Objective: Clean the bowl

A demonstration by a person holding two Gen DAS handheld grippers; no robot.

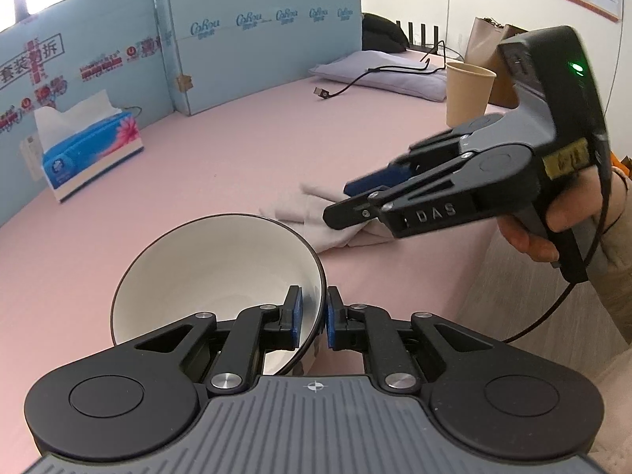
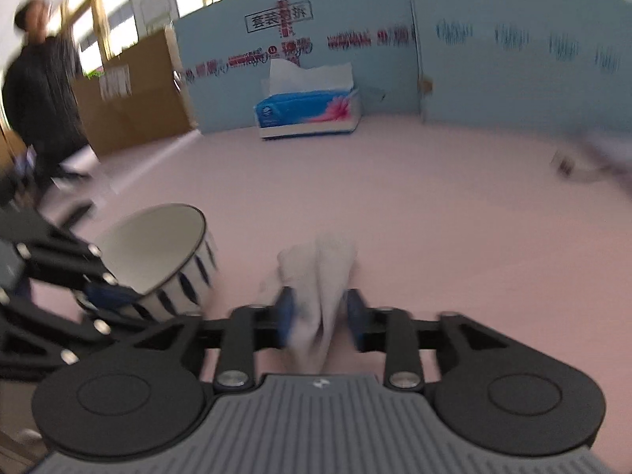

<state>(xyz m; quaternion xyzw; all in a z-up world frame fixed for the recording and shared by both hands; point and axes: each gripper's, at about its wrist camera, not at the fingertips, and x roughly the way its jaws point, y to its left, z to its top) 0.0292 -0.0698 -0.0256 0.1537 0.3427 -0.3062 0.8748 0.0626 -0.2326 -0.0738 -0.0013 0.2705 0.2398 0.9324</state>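
Observation:
A white bowl (image 1: 213,268) with a dark rim and a striped outside (image 2: 154,249) is tilted just above the pink table (image 1: 237,150). My left gripper (image 1: 314,312) is shut on its near rim, one pad inside and one outside. To the right, a white cloth (image 1: 300,205) lies bunched on the table. My right gripper (image 2: 320,316), held by a hand (image 1: 553,213), has a fold of the cloth (image 2: 328,268) pinched between its blue pads. The right wrist view is blurred by motion.
A blue tissue box (image 1: 91,150) stands at the back left against light-blue boards (image 1: 256,31). A paper cup (image 1: 468,93), a pillow (image 1: 387,75) and a black cable (image 1: 347,87) lie at the back right. A person (image 2: 39,79) stands beyond the table's left side.

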